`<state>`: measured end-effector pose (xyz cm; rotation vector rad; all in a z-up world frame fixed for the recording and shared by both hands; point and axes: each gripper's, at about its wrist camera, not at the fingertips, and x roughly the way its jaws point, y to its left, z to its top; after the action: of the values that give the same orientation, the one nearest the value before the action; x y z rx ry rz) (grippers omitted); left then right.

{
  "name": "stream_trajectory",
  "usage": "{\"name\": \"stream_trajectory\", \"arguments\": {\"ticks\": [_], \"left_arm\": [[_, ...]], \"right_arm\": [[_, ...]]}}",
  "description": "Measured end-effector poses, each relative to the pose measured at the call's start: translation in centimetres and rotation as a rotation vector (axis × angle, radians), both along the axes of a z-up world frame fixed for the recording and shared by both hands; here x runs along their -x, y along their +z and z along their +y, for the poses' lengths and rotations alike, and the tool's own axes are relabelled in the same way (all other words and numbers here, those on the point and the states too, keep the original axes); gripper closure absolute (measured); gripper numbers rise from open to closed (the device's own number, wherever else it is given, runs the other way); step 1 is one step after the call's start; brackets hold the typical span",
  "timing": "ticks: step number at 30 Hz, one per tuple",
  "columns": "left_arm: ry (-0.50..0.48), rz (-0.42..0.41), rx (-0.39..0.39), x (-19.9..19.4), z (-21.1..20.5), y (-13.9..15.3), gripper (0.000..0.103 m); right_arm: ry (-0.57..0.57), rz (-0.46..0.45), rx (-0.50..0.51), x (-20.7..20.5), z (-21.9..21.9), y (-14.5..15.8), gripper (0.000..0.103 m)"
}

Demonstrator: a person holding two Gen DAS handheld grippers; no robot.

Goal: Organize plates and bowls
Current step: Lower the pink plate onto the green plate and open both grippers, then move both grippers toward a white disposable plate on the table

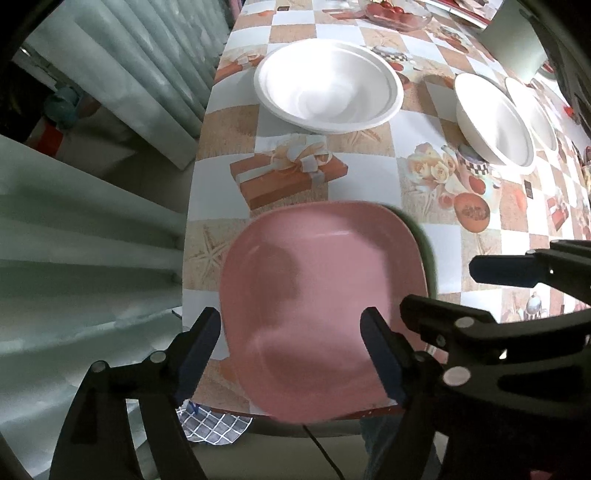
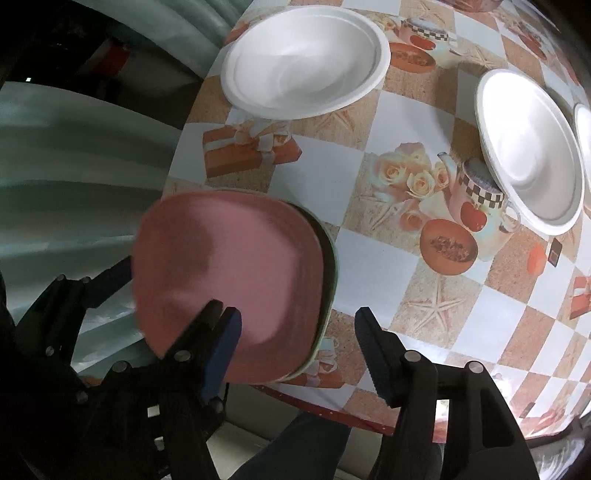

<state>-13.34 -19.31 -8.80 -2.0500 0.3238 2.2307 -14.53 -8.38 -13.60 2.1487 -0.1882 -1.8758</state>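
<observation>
Plates: 1 pink plate [image 1: 325,295] atop 1 green, 3 white bowls [image 1: 328,85]; both hand-held grippers [image 1: 291,354] wide.

A checkered tablecloth [image 1: 369,147] printed with gift boxes, roses, teapots, melons and starfish covers the table. At its far end, a clear glass dish [image 1: 399,14] holds red fruit, possibly tomatoes. Left of the tablecloth's edge, pale green curtains [image 1: 110,74] hang in folds. Below the tablecloth's near edge, a blue-and-white checked cloth [image 1: 218,428] lies beside a thin black cable [image 1: 321,450].
</observation>
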Motion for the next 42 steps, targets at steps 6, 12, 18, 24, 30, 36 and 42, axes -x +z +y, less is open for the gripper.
{"name": "stream_trajectory", "arguments": {"ticks": [6,12,18,24,30,36,42], "left_arm": [[0.039,0.000,-0.060,0.4,-0.5,0.5,0.000],[0.037,0.002,-0.136,0.4,0.5,1.8,0.000],[-0.009,-0.010,-0.182,0.6,3.1,2.7,0.000],[-0.096,-0.010,-0.187,1.1,7.1,3.4,0.000],[-0.145,-0.031,-0.199,1.6,10.4,3.3,0.000],[-0.149,-0.066,-0.211,1.6,13.2,2.8,0.000],[-0.132,-0.091,-0.199,2.1,15.2,2.1,0.000]], "right_arm": [[-0.054,-0.007,-0.003,0.1,2.5,0.4,0.019],[-0.098,-0.009,-0.023,-0.5,6.2,1.3,0.019],[-0.224,-0.039,-0.039,-1.3,11.6,1.2,0.019],[-0.343,-0.051,-0.044,-2.0,16.1,1.5,0.019],[-0.409,-0.046,-0.044,-2.6,19.1,1.9,0.019],[-0.457,-0.044,-0.054,-2.7,21.4,1.7,0.019],[-0.491,-0.058,-0.056,-2.7,23.3,1.0,0.019]]}}
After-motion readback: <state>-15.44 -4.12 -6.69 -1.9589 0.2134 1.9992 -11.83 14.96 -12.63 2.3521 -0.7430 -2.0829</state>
